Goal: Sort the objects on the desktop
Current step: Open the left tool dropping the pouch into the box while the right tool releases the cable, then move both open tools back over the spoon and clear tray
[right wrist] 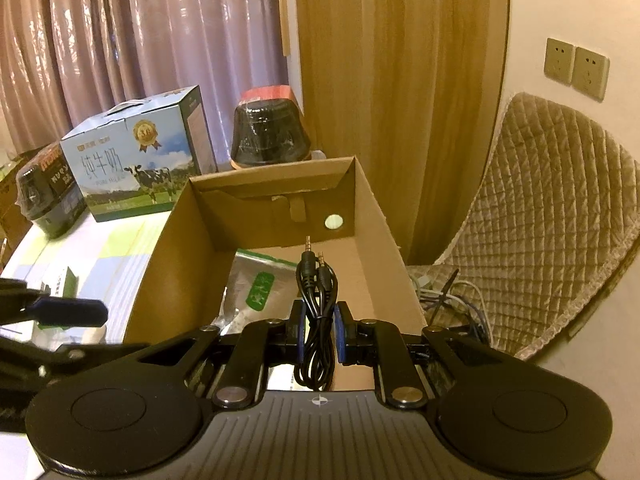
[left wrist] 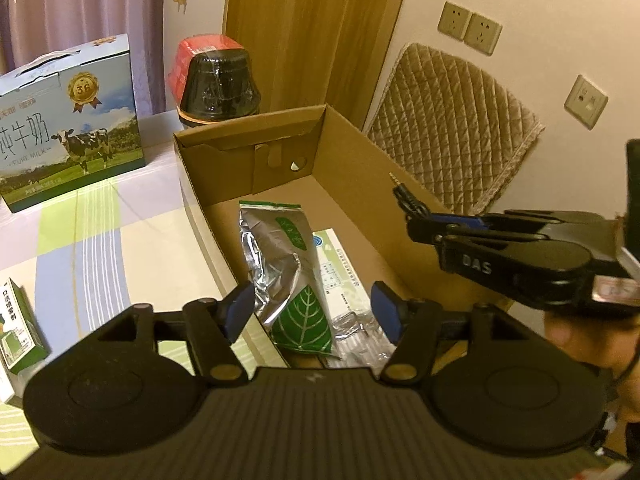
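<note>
Your right gripper (right wrist: 318,334) is clamped on the folded black audio cable (right wrist: 316,312), long axis running away from you, both plugs pointing at the far wall of the cardboard box (right wrist: 172,248). Your left gripper (left wrist: 314,314) stands half open, pads clear of the silver foil pouch (left wrist: 286,272) lying lengthwise in the box.

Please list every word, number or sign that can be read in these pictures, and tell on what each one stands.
"纯牛奶", "PURE MILK" and "3.6" on a gold seal: milk carton.
"DAS": right gripper.
"口洁喷雾剂", roughly: small green box.
Print on the white box and the foil pouch in the cardboard box: too blurred to read.
</note>
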